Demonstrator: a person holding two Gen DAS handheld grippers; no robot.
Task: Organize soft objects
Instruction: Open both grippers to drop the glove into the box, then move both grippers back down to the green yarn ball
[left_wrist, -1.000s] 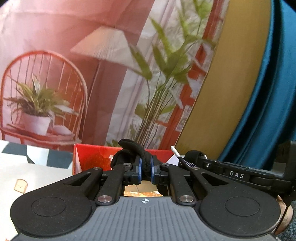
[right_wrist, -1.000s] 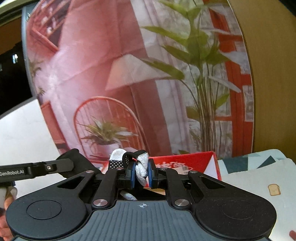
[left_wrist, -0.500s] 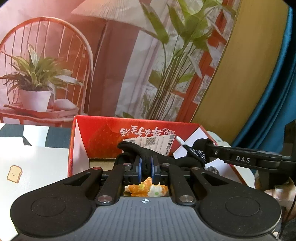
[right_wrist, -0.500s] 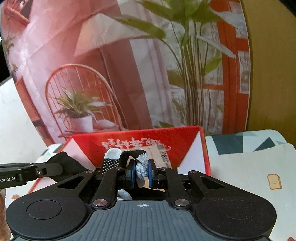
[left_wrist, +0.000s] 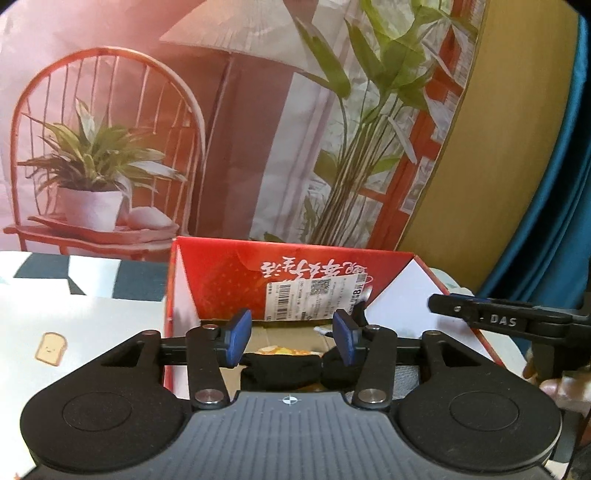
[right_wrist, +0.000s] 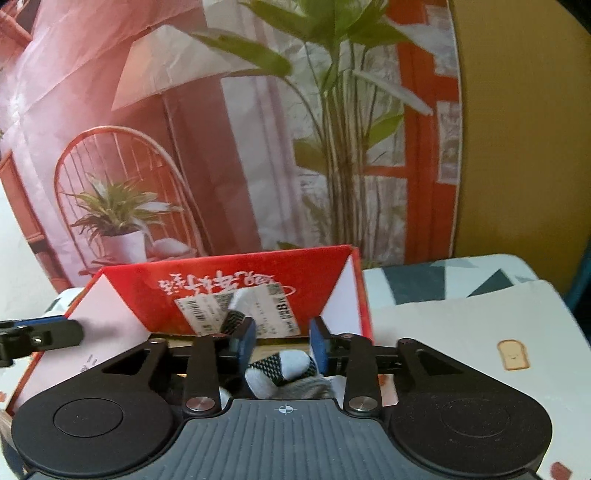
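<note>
Left gripper (left_wrist: 291, 338): jaws just opened, blue pads clear of limp black sock (left_wrist: 284, 369), which lies in the box.
Right gripper (right_wrist: 282, 341): jaws just parted; knitted white-and-black sock (right_wrist: 280, 369) loose between them.
Box (right_wrist: 207, 273): glossy red cardboard, open top, white paper label.
Backdrop (left_wrist: 147, 122): creased printed sheet.

The box (left_wrist: 236, 273) is red with white side flaps; one sock (left_wrist: 280, 373) is black, another sock (right_wrist: 280, 369) white with black-checked patches.
</note>
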